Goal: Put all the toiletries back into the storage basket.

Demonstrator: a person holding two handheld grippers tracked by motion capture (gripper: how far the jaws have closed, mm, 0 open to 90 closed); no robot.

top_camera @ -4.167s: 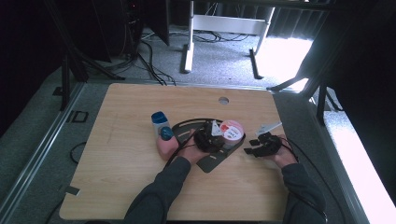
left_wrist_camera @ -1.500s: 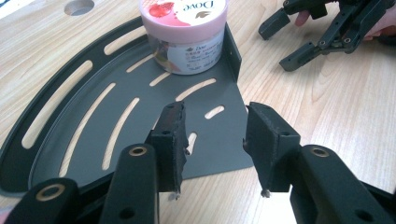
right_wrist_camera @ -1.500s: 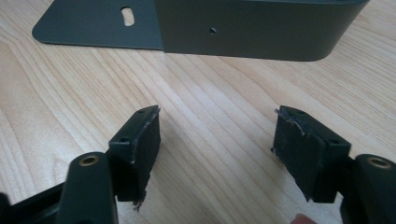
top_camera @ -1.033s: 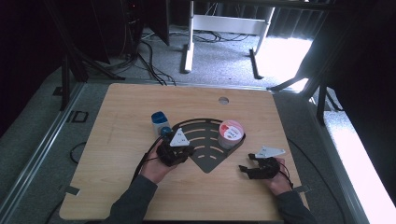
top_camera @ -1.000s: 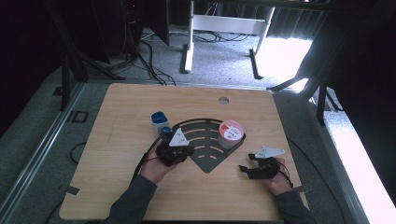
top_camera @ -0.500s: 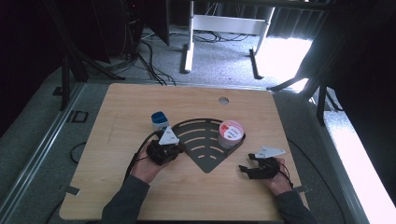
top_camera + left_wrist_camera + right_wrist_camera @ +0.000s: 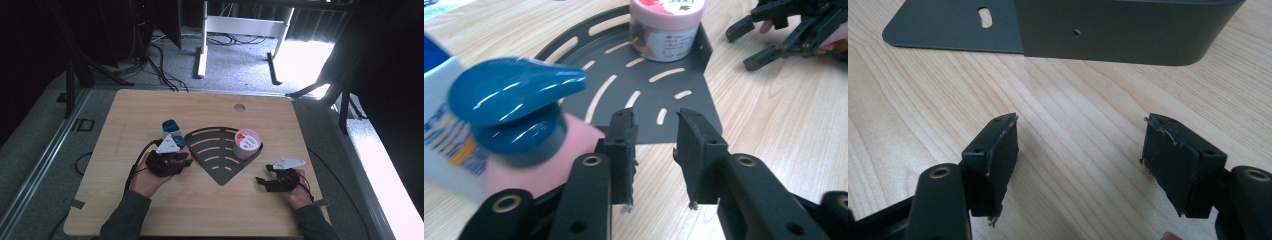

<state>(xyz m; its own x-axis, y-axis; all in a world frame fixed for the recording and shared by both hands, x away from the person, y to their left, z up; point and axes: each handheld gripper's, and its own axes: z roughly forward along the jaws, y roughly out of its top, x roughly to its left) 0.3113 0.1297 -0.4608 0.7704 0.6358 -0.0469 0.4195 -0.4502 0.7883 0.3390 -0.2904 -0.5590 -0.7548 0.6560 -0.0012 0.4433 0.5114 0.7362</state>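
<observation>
A dark fan-shaped metal tray lies mid-table with a pink-lidded tub standing in its right corner. A white bottle with a blue cap stands just left of the tray. My left gripper sits in front of the bottle and points at the tray's left edge. Its jaws have just been opening, and in the left gripper view the gripper has nothing between them, with the blue cap close at the left. My right gripper rests open on the table right of the tray. The right gripper faces the tray's wall.
The wooden table has a round cable hole near its far edge. Cables trail from both grippers toward the front edge. Beyond the table are grey floor, desk legs and loose cables.
My left gripper has drawn back to the left, off the tray's edge, and its jaws have parted. The right gripper has stayed where it was, open.
</observation>
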